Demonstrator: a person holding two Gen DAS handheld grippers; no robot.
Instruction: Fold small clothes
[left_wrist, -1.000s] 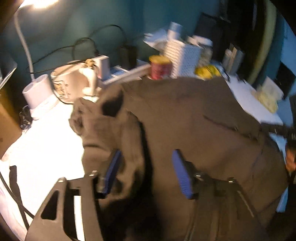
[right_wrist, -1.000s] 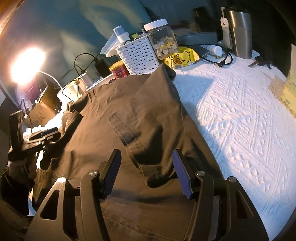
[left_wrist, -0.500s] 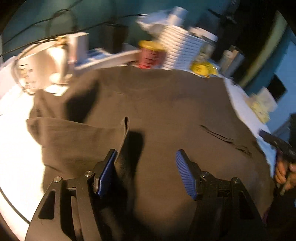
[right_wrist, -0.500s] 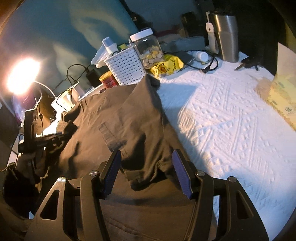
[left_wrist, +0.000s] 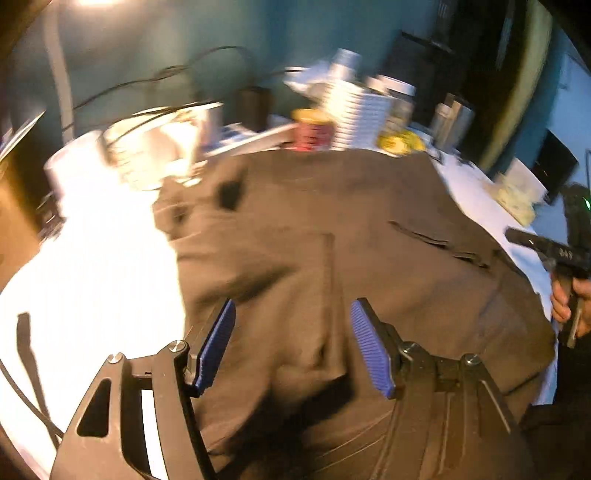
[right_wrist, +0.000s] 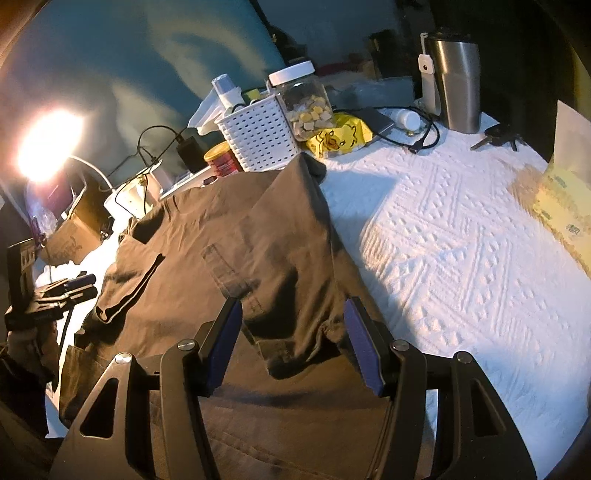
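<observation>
Spread across white textured quilted cover (right_wrist: 461, 236): dark brown cotton shirt (right_wrist: 229, 236), both sleeves folded inward. Left claw (left_wrist: 291, 345) open, empty, over left sleeve fold. Right claw (right_wrist: 293, 341) open, straddling right sleeve cuff. Press creases flat, align edges, then grip hem. No legible writing on yellow crinkled snack bag (right_wrist: 338, 134).

A lived-in home room: a white quilt (right_wrist: 461, 236) over the worktop, a snack jar (right_wrist: 304, 99), basket (right_wrist: 258, 136), steel tumbler (right_wrist: 456, 85), keys (right_wrist: 498, 136) and a lamp (right_wrist: 46, 146).
</observation>
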